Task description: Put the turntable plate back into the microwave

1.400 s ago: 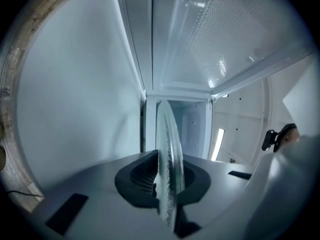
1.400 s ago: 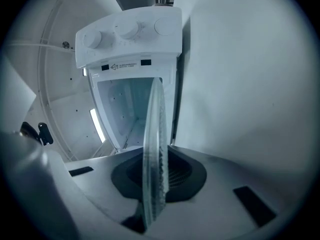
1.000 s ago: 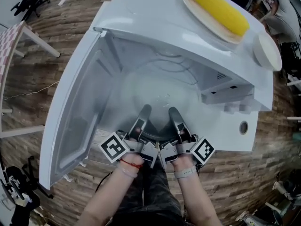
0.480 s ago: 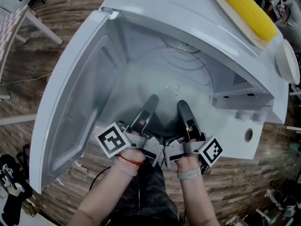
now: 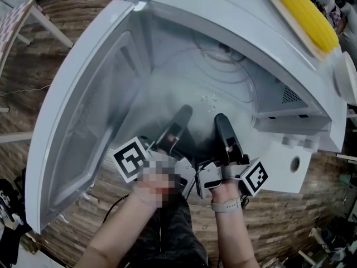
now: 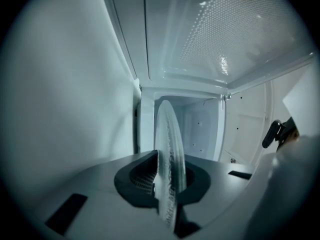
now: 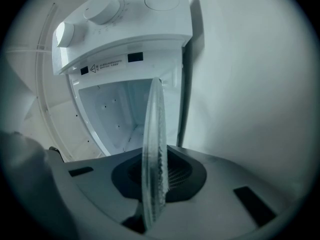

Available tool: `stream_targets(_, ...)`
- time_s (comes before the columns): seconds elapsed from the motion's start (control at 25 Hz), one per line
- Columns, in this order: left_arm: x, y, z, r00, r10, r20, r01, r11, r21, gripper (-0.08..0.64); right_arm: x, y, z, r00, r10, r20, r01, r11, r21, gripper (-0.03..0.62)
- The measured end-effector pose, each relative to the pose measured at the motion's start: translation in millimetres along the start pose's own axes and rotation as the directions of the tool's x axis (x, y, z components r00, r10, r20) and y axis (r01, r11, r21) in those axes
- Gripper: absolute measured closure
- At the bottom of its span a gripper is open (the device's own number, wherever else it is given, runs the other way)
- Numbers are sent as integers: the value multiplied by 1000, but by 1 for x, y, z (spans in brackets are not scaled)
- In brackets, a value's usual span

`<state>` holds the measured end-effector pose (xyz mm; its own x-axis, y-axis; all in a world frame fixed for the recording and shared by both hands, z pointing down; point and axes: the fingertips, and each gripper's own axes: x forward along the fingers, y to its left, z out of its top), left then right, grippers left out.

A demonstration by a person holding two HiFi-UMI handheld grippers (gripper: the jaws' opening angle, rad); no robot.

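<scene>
The glass turntable plate [image 5: 226, 77] lies flat, partly inside the open white microwave [image 5: 234, 15]. Both grippers hold its near rim. My left gripper [image 5: 182, 117] is shut on the rim's left part, and in the left gripper view the plate [image 6: 169, 154] stands edge-on between the jaws of the left gripper [image 6: 170, 194]. My right gripper [image 5: 221, 123] is shut on the rim a little to the right. In the right gripper view the plate [image 7: 152, 149] is pinched in the right gripper [image 7: 150, 194], facing the cavity [image 7: 115, 114].
The microwave door [image 5: 78, 127] hangs open to the left. The control panel with knobs [image 7: 102, 11] and a round button [image 5: 294, 163] is right of the opening. On top of the microwave sits a plate with a yellow corn cob [image 5: 304, 10] and a white dish [image 5: 348, 77]. Wooden floor lies below.
Both grippers have pushed forward with the plate, which now reaches farther into the cavity. The head view has moved closer to the opening.
</scene>
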<state>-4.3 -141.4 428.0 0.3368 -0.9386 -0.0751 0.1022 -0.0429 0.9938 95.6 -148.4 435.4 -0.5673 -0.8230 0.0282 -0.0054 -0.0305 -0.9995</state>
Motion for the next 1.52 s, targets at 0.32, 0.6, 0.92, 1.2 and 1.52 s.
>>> stream_targets(0.32, 7, 4, 4, 1000, -10, 2, 10, 1000, -15, 532, 7, -2, 4, 1000, -2, 0, 2, 1000, -19, 552)
stream_targets(0.6, 9, -1, 11, 1000, -22, 3, 22, 1000, -15, 531, 13, -1, 3, 1000, 9, 7, -9, 1000, -8, 553)
stream_targets(0.92, 0, -2, 13, 1000, -12, 3, 12, 999, 30, 529, 23, 1, 7, 1000, 10, 26, -9, 1000, -19, 552)
stream_targets(1.2, -2, -1, 13, 1000, 5, 14, -5, 999, 36, 529, 31, 1, 12, 999, 11, 50, -10, 1000, -16, 552)
stream_targets(1.52, 1, 1, 17, 997, -11, 74, 12, 1000, -5, 531, 37, 6, 13, 999, 41, 19, -40, 999, -31, 551)
